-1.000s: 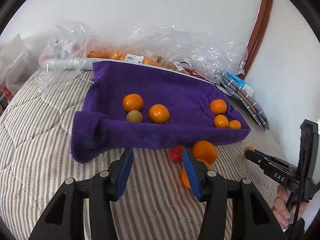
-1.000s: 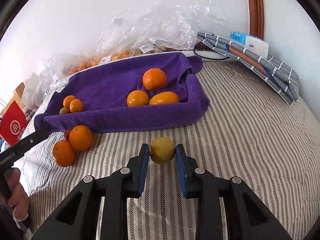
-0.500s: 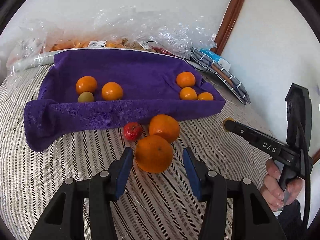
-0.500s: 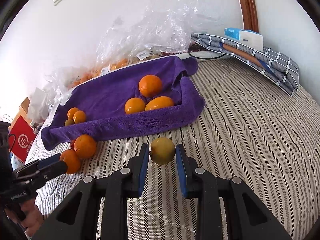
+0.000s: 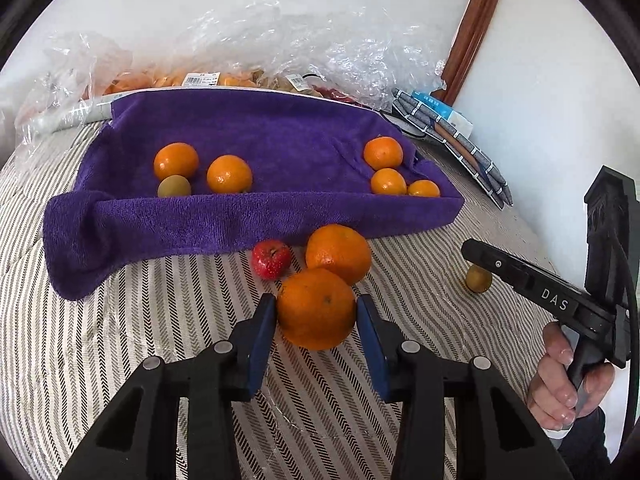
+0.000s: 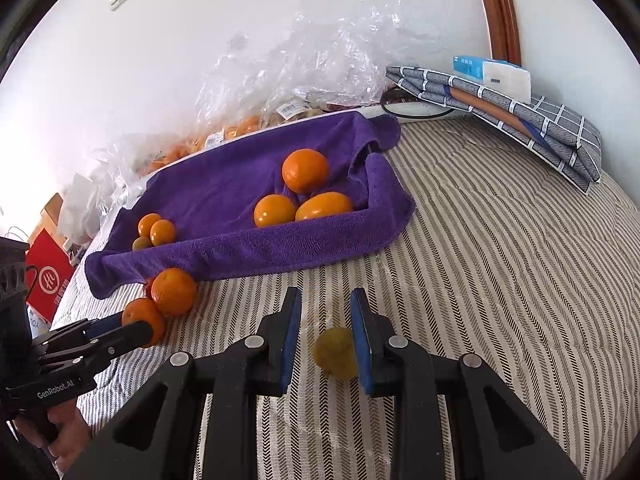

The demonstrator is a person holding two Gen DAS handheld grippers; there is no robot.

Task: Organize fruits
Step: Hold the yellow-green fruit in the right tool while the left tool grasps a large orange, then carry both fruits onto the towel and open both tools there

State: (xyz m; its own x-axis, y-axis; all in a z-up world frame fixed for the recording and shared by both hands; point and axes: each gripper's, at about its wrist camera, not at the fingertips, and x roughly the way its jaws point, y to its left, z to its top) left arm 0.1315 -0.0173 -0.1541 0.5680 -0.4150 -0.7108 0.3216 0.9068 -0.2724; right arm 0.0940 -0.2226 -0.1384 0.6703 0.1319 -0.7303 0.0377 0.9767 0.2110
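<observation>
"On the striped bedspread (image 5: 120, 340), in front of the purple towel (image 5: 240, 216): what has the left gripper (image 5: 316, 300) got?"

"A large orange (image 5: 316, 316). It sits between the blue pads, which are closing and look to be touching its sides. A second orange (image 5: 338, 252) lies against it on the towel side, with a small red fruit (image 5: 271, 258) just to the left."

"And the right gripper (image 6: 325, 294)?"

"Its pads stand a narrow way apart and pinch nothing. A yellow-green fruit (image 6: 334, 354) lies on the bedspread under them, against the right-hand pad and clear of the other. A hand (image 5: 568, 384) grips the handle."

"What is on the towel?"

"Two oranges (image 5: 176, 160) and a greenish fruit (image 5: 174, 187) at its left end, and three oranges (image 5: 388, 180) at its right. Clear plastic bags (image 5: 280, 48) of fruit lie behind it, along the wall."
</observation>
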